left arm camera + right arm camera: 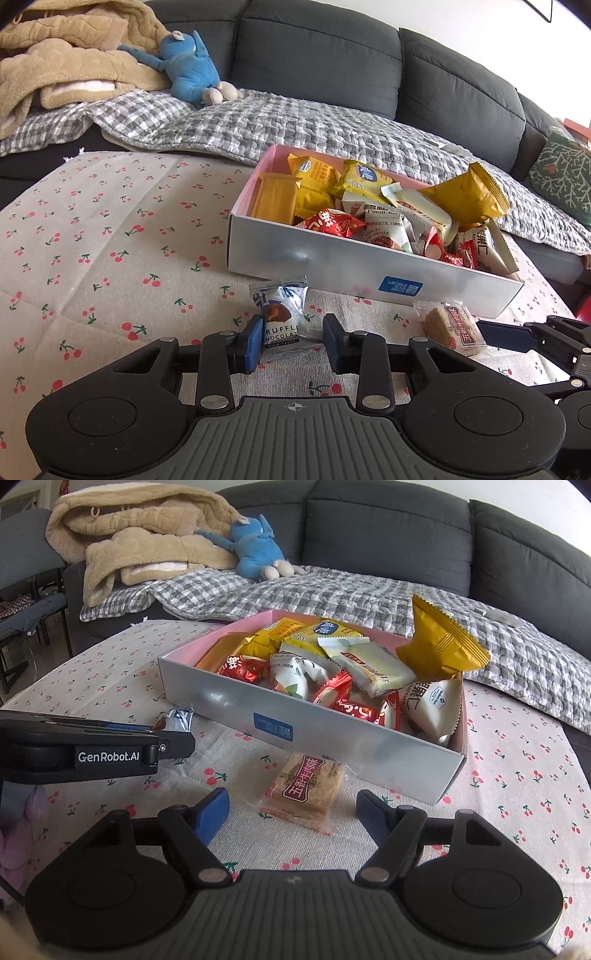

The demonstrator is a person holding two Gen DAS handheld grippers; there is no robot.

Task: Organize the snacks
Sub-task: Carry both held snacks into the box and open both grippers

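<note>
A white box with a pink inside [369,264] [236,701] holds several wrapped snacks. A truffle chocolate packet [282,317] [175,716] lies on the cherry-print cloth in front of the box. My left gripper [293,341] [173,744] is open, its blue pads on either side of the packet's near end. A clear-wrapped brown cake bar [304,788] [452,326] lies right of it. My right gripper [291,810] [506,334] is open wide, its fingers straddling the bar's near end.
The cherry-print tablecloth [110,240] [517,775] covers the table. Behind is a grey sofa [314,48] with a checked blanket [277,125], a beige throw [147,535], a blue plush toy [188,64] and a green cushion [565,177]. Chairs [26,587] stand at far left.
</note>
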